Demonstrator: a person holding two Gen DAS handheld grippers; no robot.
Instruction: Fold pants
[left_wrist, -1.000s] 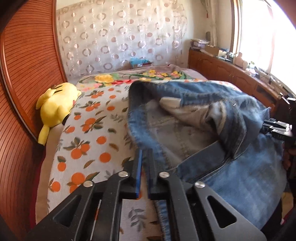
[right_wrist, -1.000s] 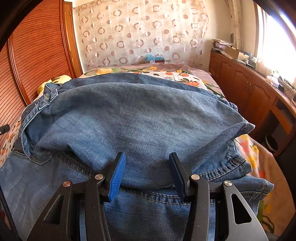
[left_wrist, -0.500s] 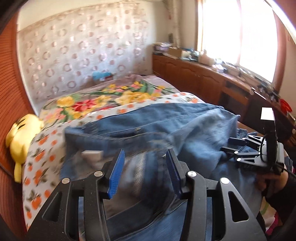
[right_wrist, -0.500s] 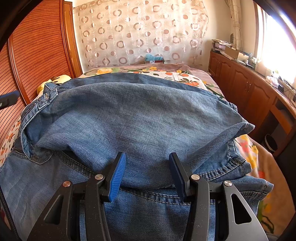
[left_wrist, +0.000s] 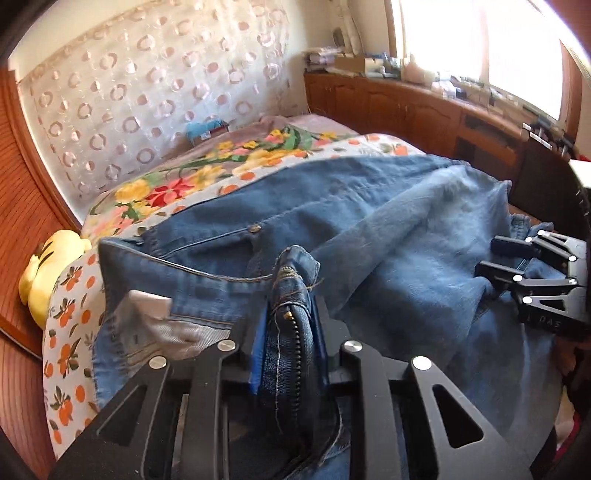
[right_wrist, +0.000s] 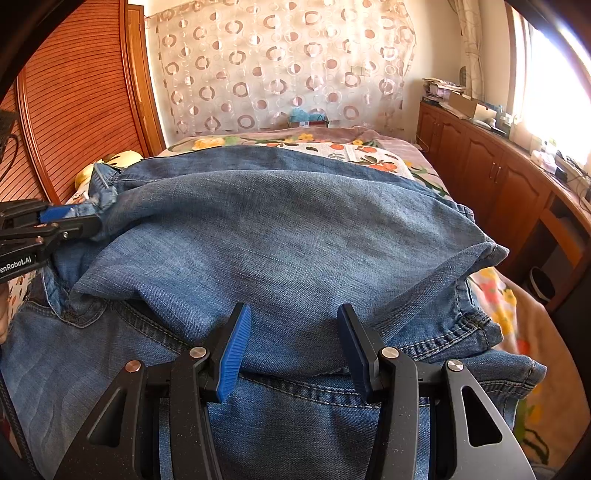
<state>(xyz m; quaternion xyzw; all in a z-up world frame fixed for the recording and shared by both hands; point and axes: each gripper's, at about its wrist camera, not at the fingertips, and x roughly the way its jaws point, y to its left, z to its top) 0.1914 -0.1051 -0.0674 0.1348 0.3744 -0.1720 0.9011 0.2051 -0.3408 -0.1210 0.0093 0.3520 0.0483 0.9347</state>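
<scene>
Left tongs shifted right, just closed on jeans fly; right tongs apart (angled down).

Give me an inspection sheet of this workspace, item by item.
Surface: bed under a floral, orange-print cover.
Job's things: jeans spread over the bed, one layer folded across; the zipper fly bunched up.
Clutter: yellow plush at the bed's left edge; blue box at the far end.
Grippers: left gripper has just been closing, pads on the fly; right gripper open, denim between its fingers, no pinch seen.
Cables: black cable at the left edge of the right wrist view.
Surroundings: ringed curtain, wooden cabinets, bright window.
</scene>
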